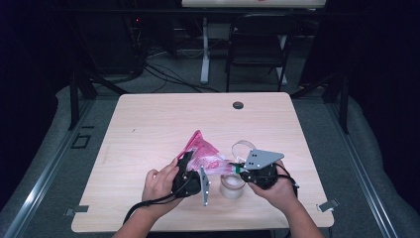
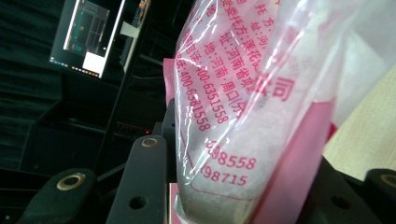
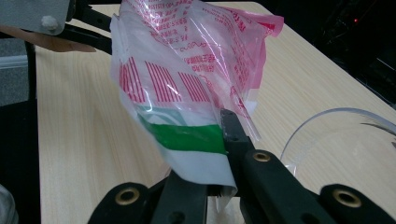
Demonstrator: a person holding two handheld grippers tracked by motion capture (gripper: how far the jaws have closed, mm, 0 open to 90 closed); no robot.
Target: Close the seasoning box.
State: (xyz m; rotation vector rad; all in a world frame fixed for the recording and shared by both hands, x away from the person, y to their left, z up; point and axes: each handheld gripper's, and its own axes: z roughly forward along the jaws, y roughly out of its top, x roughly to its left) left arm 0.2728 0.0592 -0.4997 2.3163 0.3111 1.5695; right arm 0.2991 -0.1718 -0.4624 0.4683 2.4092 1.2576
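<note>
Both grippers' jaws clamp a pink-printed plastic bag [image 1: 203, 154] reading "400-6351558".

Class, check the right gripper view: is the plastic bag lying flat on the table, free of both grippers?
No, the right gripper pinches the plastic bag at its green-striped edge, holding it raised.

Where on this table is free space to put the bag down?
The table is bare on its far half, from the grommet hole down to the pink plastic bag, and along the left edge. It is crowded at the near middle: left gripper, right gripper, tape roll, clear band.
</note>
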